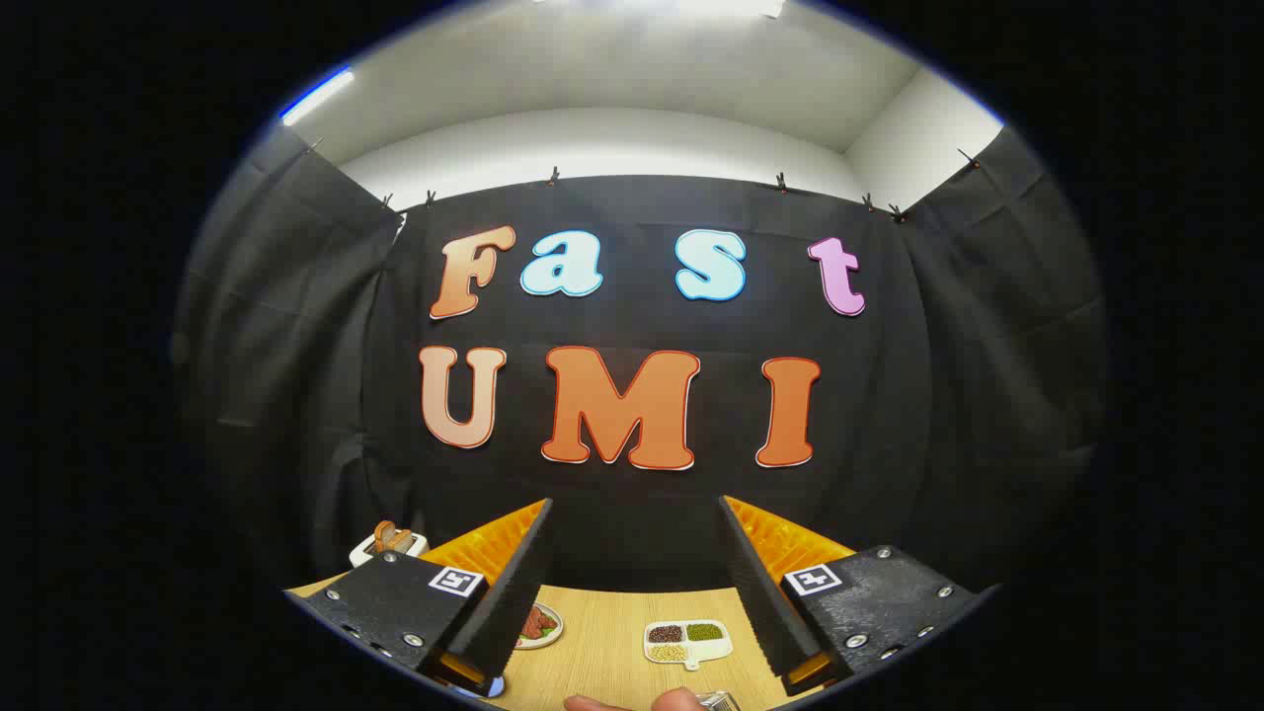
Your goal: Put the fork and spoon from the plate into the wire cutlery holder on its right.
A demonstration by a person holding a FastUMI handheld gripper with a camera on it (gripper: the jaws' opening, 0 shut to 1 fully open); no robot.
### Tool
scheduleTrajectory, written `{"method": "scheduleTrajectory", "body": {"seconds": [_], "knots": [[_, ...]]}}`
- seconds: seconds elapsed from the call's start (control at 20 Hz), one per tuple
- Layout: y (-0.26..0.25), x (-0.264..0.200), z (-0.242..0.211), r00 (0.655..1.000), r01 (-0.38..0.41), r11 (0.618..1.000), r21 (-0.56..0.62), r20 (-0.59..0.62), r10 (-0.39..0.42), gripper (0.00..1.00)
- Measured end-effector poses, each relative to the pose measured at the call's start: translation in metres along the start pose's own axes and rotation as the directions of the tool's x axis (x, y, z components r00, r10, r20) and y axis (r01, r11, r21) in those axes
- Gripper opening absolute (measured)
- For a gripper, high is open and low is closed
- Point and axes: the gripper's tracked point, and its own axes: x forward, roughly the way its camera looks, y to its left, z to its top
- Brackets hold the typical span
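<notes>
The gripper (637, 583) is held level and high, looking along its two fingers toward the booth's back wall. The jaws stand spread wide apart, released, with nothing between them.

Below and beyond the fingers lies a pale wooden table (602, 642). On it, between the two fingers, rests a small white divided dish (687, 642) with three compartments holding dark, green and pale beans or grains. Just beside the left finger, partly hidden by it, a small plate (540, 625) carries reddish food. Beyond the left finger, at the far edge of the table, a white toaster (390, 542) with brown slices stands upright. Close under the gripper, fingertips of a person's hand (637, 702) show, with a small metallic object (719, 700) just beside them; what that object is cannot be told.

The fork, the spoon and the wire cutlery holder cannot be made out; whether the small plate beside the left finger is the task's plate cannot be told.

Judged from the empty, spread jaws and the raised pose, the task appears to stand at its very beginning or between steps: neither piece of cutlery is in hand, and both transfers may remain to be done.
</notes>
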Motion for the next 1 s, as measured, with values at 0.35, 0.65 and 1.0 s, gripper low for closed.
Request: {"method": "scheduleTrajectory", "body": {"seconds": [0.35,0.65,1.0], "knots": [[-0.006,-0.003,0.014,0.999,-0.011,1.0,0.018,0.033,0.011,0.95],[-0.01,-0.008,0.013,0.998,-0.045,0.999,-0.004,0.036,0.046,0.95],[0.027,-0.011,-0.01,0.984,-0.164,0.984,0.063,-0.062,0.168,0.95]]}}
